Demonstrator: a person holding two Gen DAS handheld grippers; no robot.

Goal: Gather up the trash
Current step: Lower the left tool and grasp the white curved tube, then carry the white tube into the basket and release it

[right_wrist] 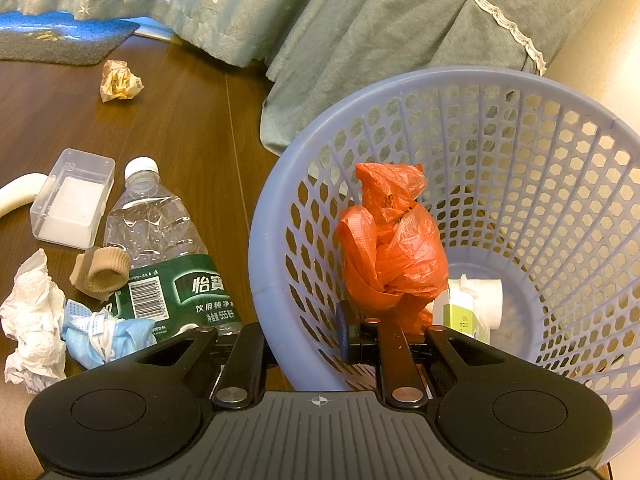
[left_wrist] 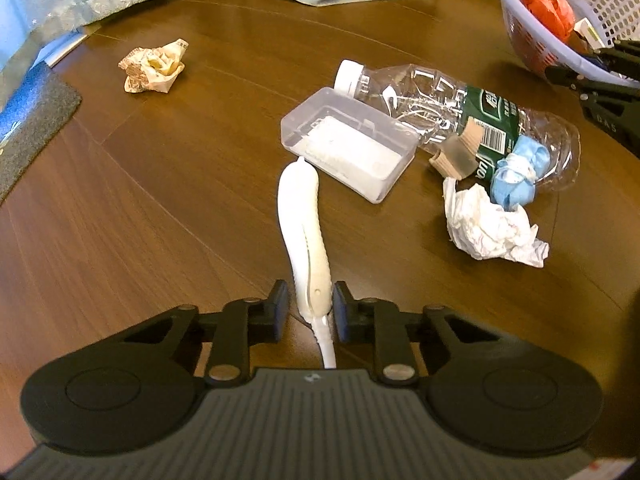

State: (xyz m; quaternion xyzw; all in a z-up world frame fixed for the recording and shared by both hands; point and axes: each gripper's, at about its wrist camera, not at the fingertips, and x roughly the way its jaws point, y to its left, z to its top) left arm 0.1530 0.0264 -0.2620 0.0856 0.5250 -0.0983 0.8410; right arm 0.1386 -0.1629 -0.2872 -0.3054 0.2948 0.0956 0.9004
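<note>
My left gripper (left_wrist: 310, 306) is shut on a white curved plastic piece (left_wrist: 304, 216) that sticks out forward, its tip near a clear plastic box (left_wrist: 348, 144). Loose trash lies on the wooden floor: a crushed bottle (left_wrist: 460, 108) with a green label, a beige band (left_wrist: 456, 152), a blue mask (left_wrist: 516, 176), a white tissue (left_wrist: 492, 228) and a crumpled wrapper (left_wrist: 154, 66) far left. My right gripper (right_wrist: 308, 344) is shut on the rim of the lilac basket (right_wrist: 440, 80), one finger inside. An orange bag (right_wrist: 392, 248) and a small carton (right_wrist: 460, 312) lie in the basket.
Grey-green cloth (right_wrist: 360, 40) hangs down to the floor behind the basket and along the back. A grey and blue mat (left_wrist: 32, 120) lies at the left. Bare wooden floor (left_wrist: 140, 220) stretches between the wrapper and the pile of trash.
</note>
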